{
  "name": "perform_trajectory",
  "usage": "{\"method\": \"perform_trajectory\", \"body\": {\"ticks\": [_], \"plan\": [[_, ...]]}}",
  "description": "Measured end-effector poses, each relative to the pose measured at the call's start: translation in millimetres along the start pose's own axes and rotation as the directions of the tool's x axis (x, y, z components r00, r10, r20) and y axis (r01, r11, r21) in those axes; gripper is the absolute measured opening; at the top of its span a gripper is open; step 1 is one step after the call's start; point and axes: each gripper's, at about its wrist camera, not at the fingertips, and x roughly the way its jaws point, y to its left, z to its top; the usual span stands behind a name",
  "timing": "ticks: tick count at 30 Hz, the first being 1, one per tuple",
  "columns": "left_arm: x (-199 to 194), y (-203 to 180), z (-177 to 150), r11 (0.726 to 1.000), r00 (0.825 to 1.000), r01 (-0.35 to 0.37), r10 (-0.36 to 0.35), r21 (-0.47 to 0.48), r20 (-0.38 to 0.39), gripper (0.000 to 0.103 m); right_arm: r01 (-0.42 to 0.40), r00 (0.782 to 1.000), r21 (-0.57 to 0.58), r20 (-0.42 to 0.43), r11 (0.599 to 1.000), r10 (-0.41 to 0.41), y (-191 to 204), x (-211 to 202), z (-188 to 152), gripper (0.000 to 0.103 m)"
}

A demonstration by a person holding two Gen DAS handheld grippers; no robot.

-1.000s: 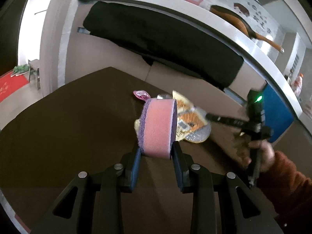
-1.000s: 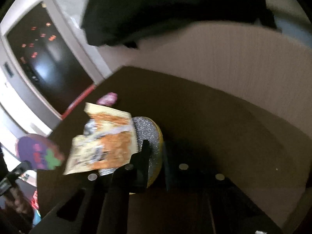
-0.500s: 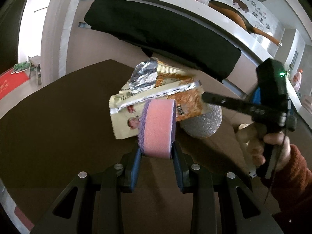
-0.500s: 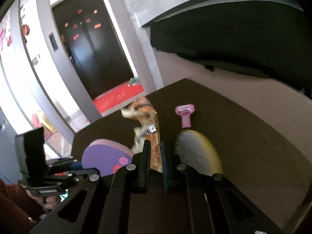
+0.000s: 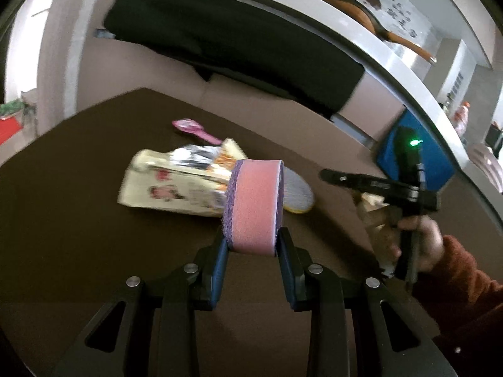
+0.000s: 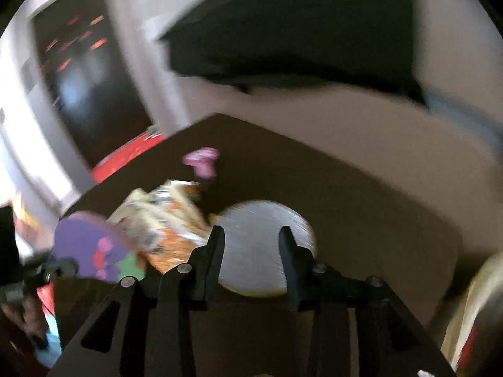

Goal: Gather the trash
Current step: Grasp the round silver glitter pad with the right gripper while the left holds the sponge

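Note:
My left gripper point(image 5: 251, 242) is shut on a pink and purple sponge point(image 5: 254, 207), held on edge above the brown table point(image 5: 78, 220). A crumpled snack wrapper point(image 5: 176, 185) lies on the table just beyond the sponge, blurred. Beside it rests a silver glittery disc with a yellow rim point(image 5: 298, 194). My right gripper point(image 6: 251, 251) hovers over that disc point(image 6: 261, 245); its jaws are opening and nothing is between them. The wrapper point(image 6: 163, 220) lies to its left, clear of the fingers. The right gripper point(image 5: 371, 185) also shows at the right of the left wrist view, held by a hand in a red sleeve.
A small pink scoop-like item point(image 5: 191, 128) lies at the far side of the table. A black cloth point(image 5: 235, 44) hangs on the beige wall behind. A blue object point(image 5: 437, 163) stands at the right, past the table edge. A red mat point(image 6: 125, 157) lies on the floor.
The right gripper, which was shut on the snack wrapper and held it up, has let go and opened. The wrapper now lies on the table by the silver disc. The left grip is unchanged.

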Motion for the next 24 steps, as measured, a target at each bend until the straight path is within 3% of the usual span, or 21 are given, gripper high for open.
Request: {"method": "perform_trajectory", "body": {"ticks": [4,8,14,19,22,24], "plan": [[25,-16,11,1.000,0.999,0.030,-0.029,0.005,-0.038,0.032,-0.025,1.000,0.091,-0.013,0.996,0.026,-25,8,-8,0.028],[47,-24,16,0.999,0.997,-0.023,0.026,0.038,-0.078,0.032,-0.061,0.998,0.171,-0.005,0.983,0.063,-39,18,-13,0.028],[48,-21,22,0.999,0.995,-0.036,0.039,0.041,-0.087,0.032,-0.077,0.996,0.193,-0.036,0.978,0.085,-46,42,-14,0.028],[43,-15,16,0.998,0.994,-0.054,0.057,0.035,-0.096,0.032,-0.218,0.973,0.242,-0.025,0.946,0.230,-39,50,-12,0.026],[38,-6,14,0.998,0.994,-0.065,0.066,0.019,-0.092,0.032,-0.260,0.965,0.175,0.021,0.950,0.260,-20,34,-8,0.026],[35,-1,12,0.998,0.994,-0.064,0.064,0.004,-0.091,0.032,-0.321,0.947,0.132,0.054,0.938,0.317,-7,19,-3,0.025]]}}
